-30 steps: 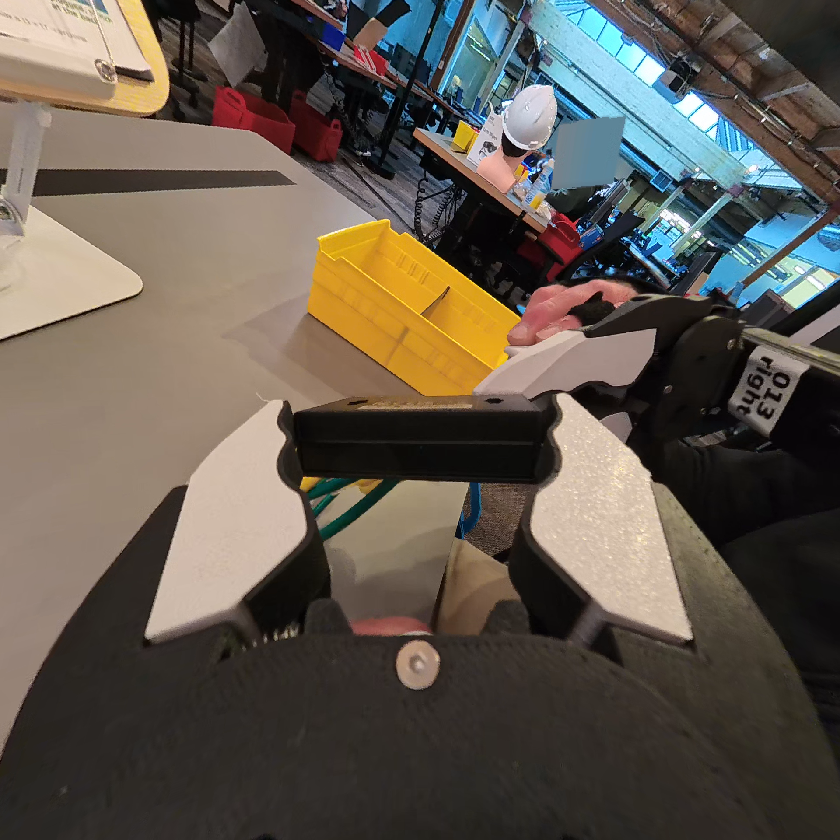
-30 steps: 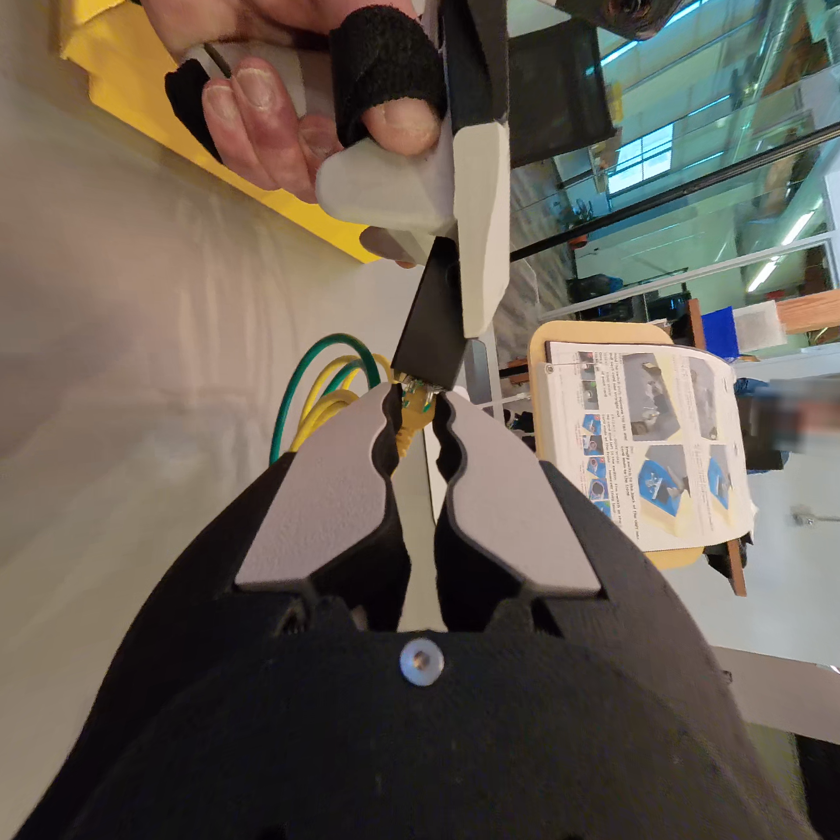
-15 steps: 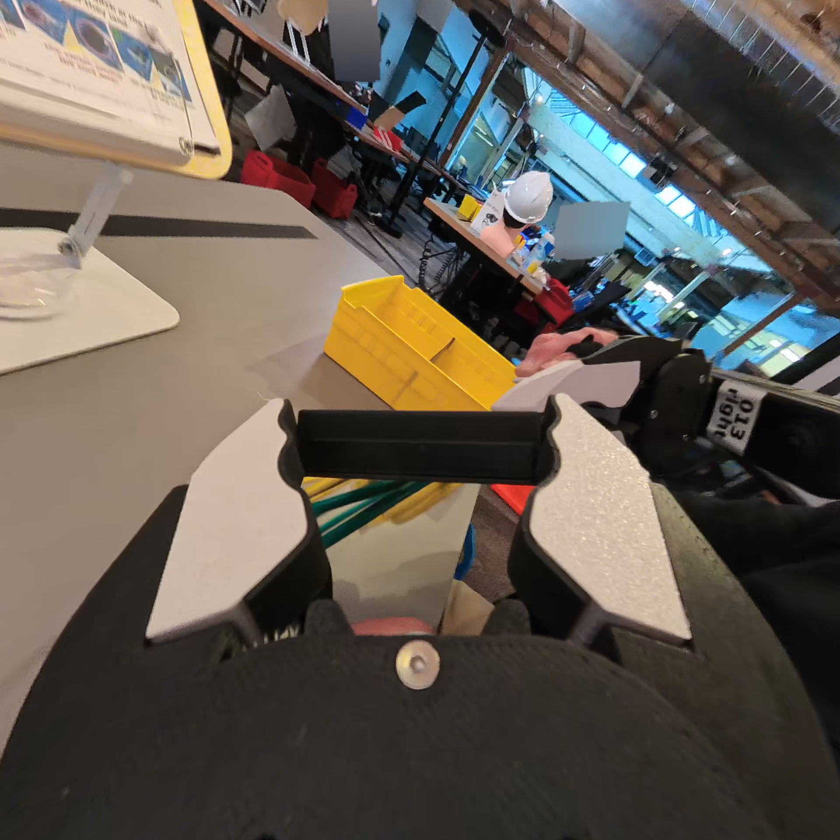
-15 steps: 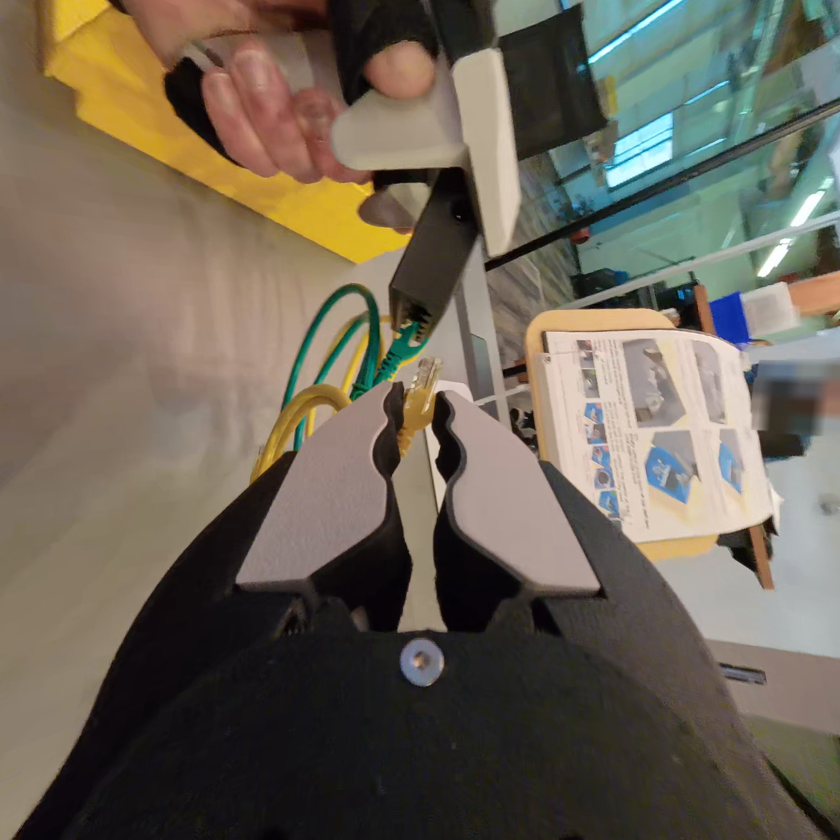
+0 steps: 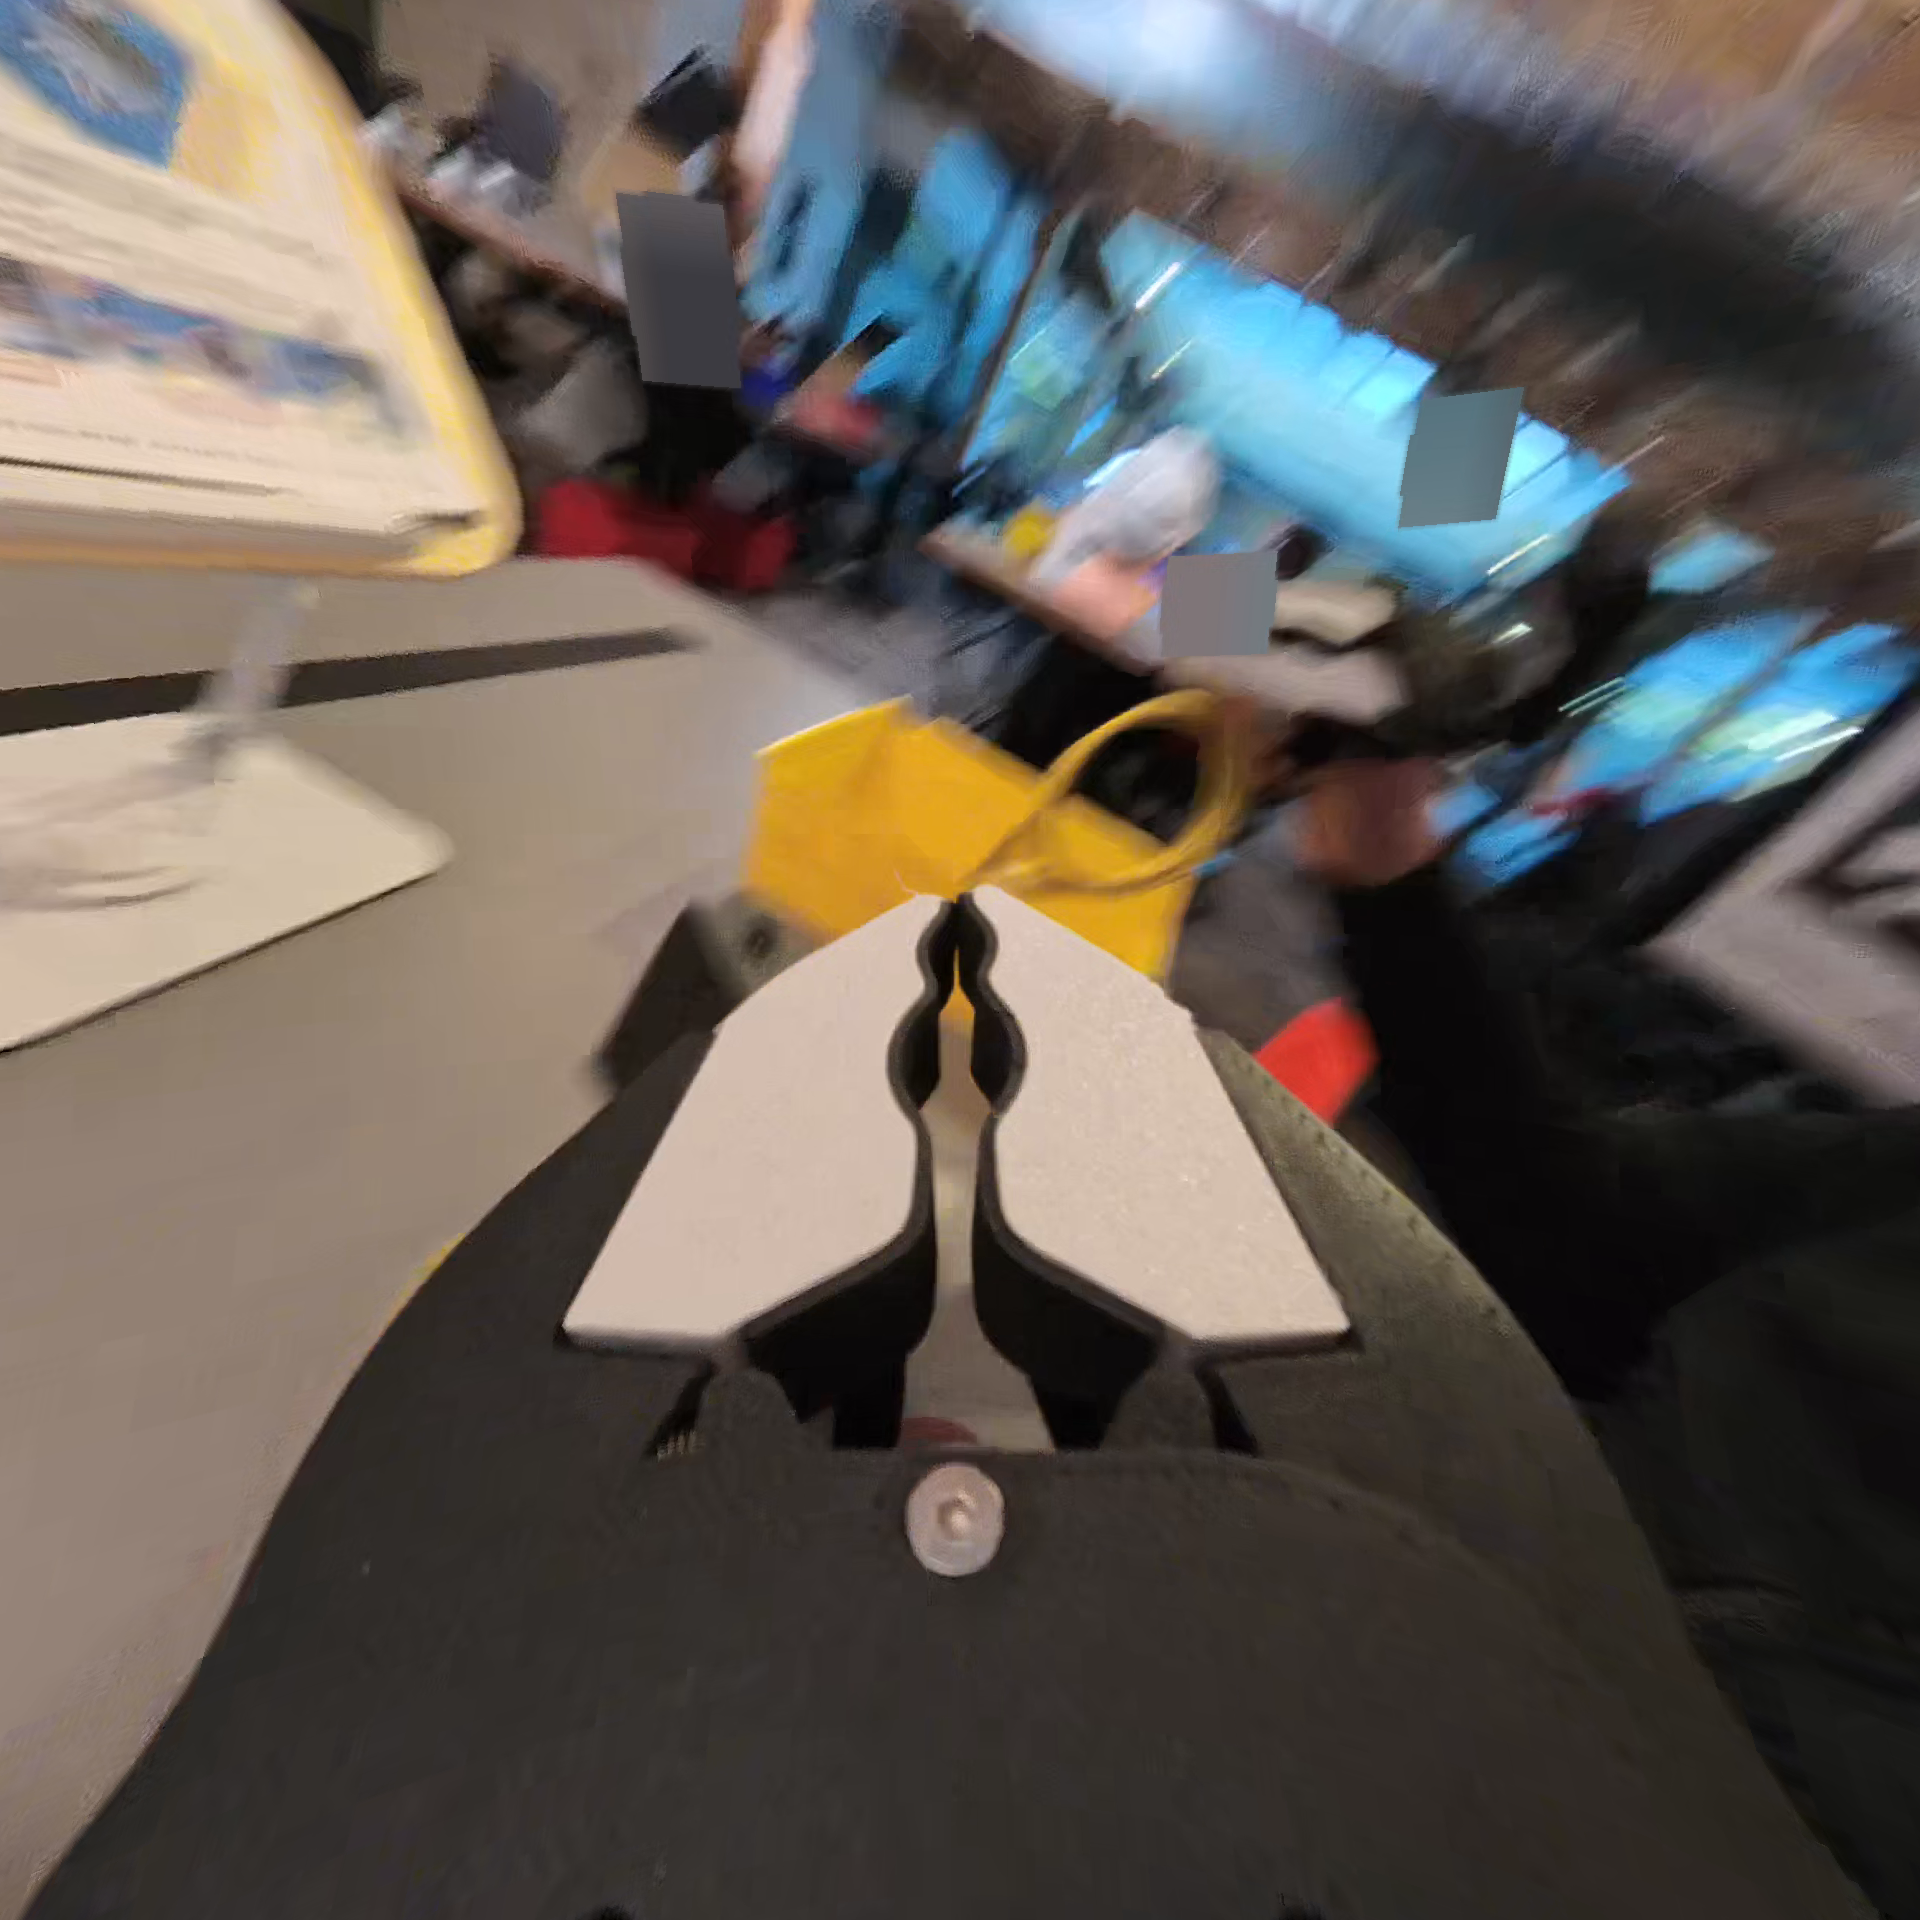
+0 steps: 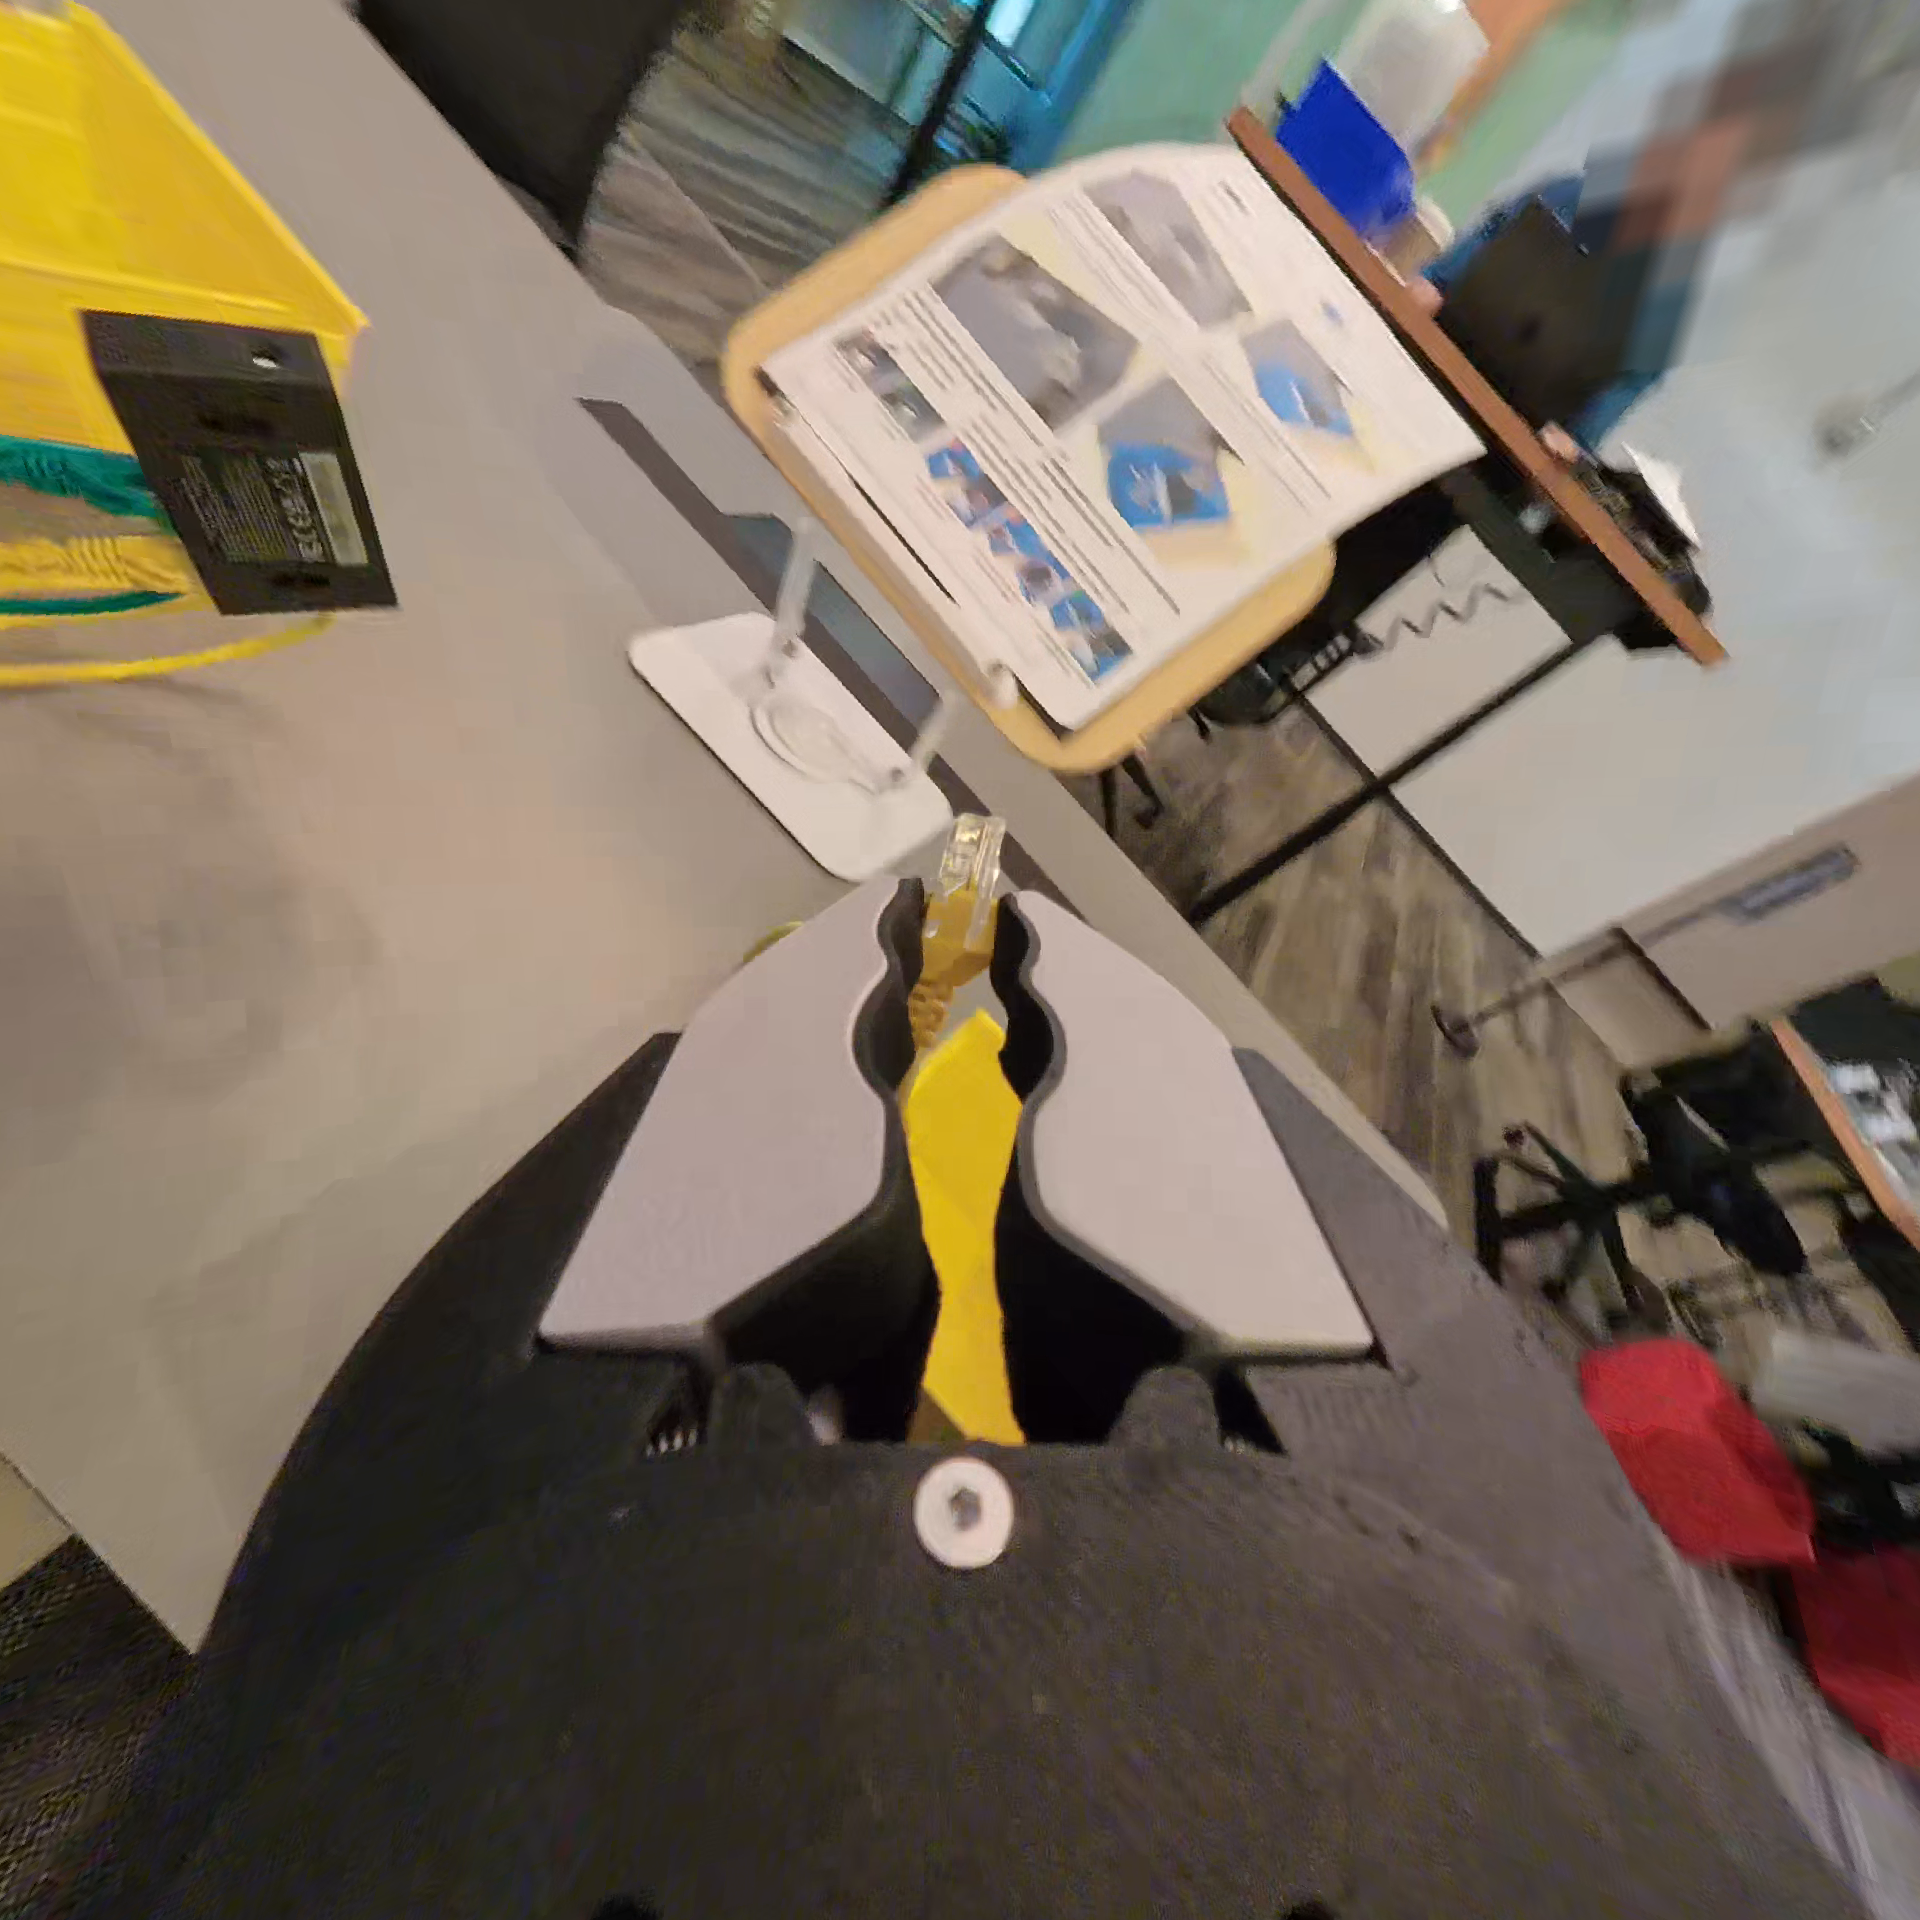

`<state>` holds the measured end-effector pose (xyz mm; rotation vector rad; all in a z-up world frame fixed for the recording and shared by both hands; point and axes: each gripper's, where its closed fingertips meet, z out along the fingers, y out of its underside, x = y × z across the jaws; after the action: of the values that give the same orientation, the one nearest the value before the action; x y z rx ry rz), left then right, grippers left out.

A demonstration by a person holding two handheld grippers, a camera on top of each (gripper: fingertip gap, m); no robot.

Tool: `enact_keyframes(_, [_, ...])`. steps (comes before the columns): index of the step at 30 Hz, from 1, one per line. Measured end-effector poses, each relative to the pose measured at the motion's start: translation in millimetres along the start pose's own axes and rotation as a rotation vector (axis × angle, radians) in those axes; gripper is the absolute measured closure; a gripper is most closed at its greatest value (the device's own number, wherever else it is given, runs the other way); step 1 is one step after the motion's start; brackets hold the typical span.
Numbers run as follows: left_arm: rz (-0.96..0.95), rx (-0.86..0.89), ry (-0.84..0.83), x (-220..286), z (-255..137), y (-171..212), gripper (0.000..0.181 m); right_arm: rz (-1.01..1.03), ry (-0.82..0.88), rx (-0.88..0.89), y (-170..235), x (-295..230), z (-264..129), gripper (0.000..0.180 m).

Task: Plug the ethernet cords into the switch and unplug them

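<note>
My right gripper (image 6: 961,914) is shut on the yellow ethernet cord (image 6: 940,971), just behind its clear plug (image 6: 971,847), and holds it in the air. The black switch (image 6: 239,457) lies on the grey table against the yellow bin (image 6: 125,208). Green and yellow cords (image 6: 73,483) still run into its left side. In the blurred left wrist view my left gripper (image 5: 956,914) is shut, and a yellow cord loop (image 5: 1143,727) rises from its tips. The switch (image 5: 675,987) lies just left of its fingers.
A document stand (image 6: 1039,447) on a white base (image 6: 790,727) stands at the table's far side; it also shows in the left wrist view (image 5: 208,312). The yellow bin (image 5: 862,821) is ahead of the left gripper. Red bins (image 6: 1704,1455) sit on the floor.
My left gripper has let go of the switch, which now lies on the table, and has closed at the yellow cord. My right gripper has pulled the yellow plug well away from the switch.
</note>
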<state>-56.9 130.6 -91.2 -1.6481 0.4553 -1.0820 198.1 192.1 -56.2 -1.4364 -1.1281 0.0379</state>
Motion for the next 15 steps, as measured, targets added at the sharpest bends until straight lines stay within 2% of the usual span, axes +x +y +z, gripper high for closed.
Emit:
enact_keyframes(1, [0.069,-0.063,-0.111,-17.6,1.3,11.7,0.181,0.026,0.022,-0.042,16.3,6.3,-3.5,0.167])
enact_keyframes(3, [0.016,-0.143,-0.089,-20.9,11.4,39.0,0.180,0.105,0.024,-0.098,46.7,0.2,-3.3,0.167])
enact_keyframes(4, [0.051,-0.238,-0.122,-22.3,17.1,58.8,0.163,0.135,0.025,-0.113,59.3,-7.7,-3.4,0.167])
enact_keyframes(5, [0.106,-0.349,-0.191,-29.6,19.0,77.2,0.135,0.174,0.023,-0.113,68.3,-13.4,-6.2,0.167])
enact_keyframes(6, [0.185,-0.429,-0.267,-39.5,18.0,87.3,0.119,0.212,0.011,-0.080,69.2,-16.5,-12.3,0.167])
enact_keyframes(8, [0.287,-0.445,-0.312,-42.6,25.5,85.3,0.120,0.167,0.053,-0.088,70.4,-13.7,-25.0,0.167])
enact_keyframes(9, [0.328,-0.492,-0.322,-42.0,32.6,89.0,0.110,0.167,0.051,-0.077,68.5,-13.7,-29.2,0.167])
enact_keyframes(10, [0.381,-0.539,-0.355,-43.7,39.4,92.0,0.098,0.200,0.036,-0.057,67.3,-12.9,-32.2,0.167])
enact_keyframes(13, [0.481,-0.560,-0.350,-33.7,65.7,93.6,0.095,0.304,0.076,-0.044,77.9,8.7,-48.1,0.167])
enact_keyframes(15, [0.576,-0.638,-0.368,-33.6,82.7,100.1,0.086,0.421,0.069,-0.023,91.9,17.4,-53.6,0.167])
